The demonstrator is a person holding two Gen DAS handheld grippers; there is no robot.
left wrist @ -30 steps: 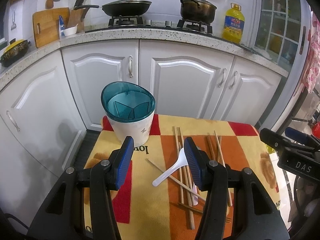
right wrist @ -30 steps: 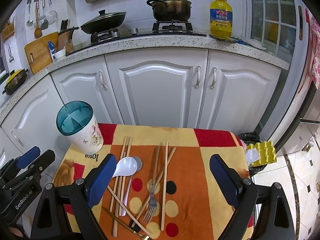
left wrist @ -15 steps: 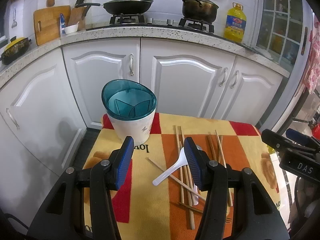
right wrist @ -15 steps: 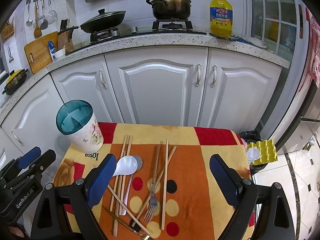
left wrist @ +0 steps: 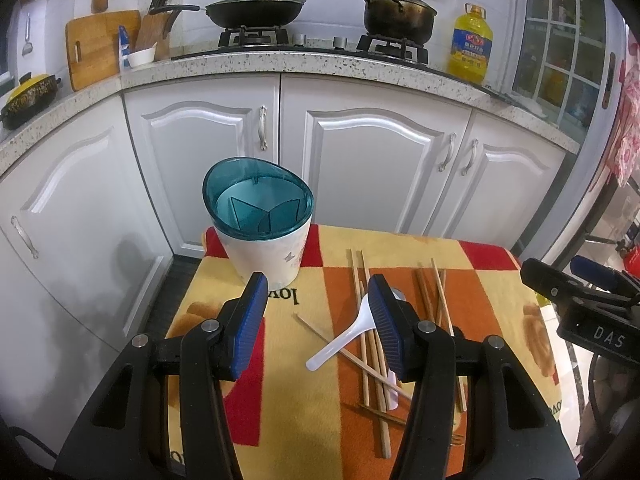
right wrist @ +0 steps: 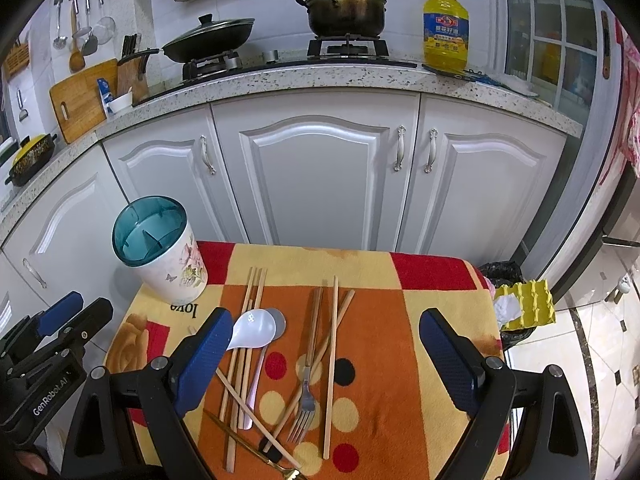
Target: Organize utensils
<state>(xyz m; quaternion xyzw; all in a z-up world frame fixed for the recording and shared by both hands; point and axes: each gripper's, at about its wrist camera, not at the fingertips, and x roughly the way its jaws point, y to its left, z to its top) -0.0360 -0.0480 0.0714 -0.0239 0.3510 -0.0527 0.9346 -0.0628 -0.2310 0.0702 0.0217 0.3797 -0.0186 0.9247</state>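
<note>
Left wrist view: my left tongs (left wrist: 316,312) hang released and empty above the table (left wrist: 280,408), which wears a red, yellow and orange patterned cloth. Item one, the utensil holder (left wrist: 262,228): white floral body, teal divided insert, upright at the far left corner of the cloth, its compartments seemingly empty, so nothing looks sorted yet. Item two, the white spoon (left wrist: 340,340): lying handle toward me, just beside my right-hand pad, crossing loose wooden chopsticks (left wrist: 374,356) that lie mostly lengthwise on the orange panel. My right tongs (left wrist: 588,304) show at the right edge of this view, off past the cloth. Right wrist view: my right tongs (right wrist: 320,356) are spread wide, grasping nothing, poised over the middle of the scatter, probably so either pad can drop beside a piece. Here the holder (right wrist: 160,254) stands at far left, well apart from the pile. The white spoon (right wrist: 252,330) rests bowl up, overlapping a metal spoon (right wrist: 276,322). A fork (right wrist: 304,404) lies tines toward me between chopsticks (right wrist: 332,360). A gold-coloured utensil (right wrist: 240,442) shows at the near edge; what kind I cannot tell. My left tongs (right wrist: 60,320) wait at lower left, near the holder.
</note>
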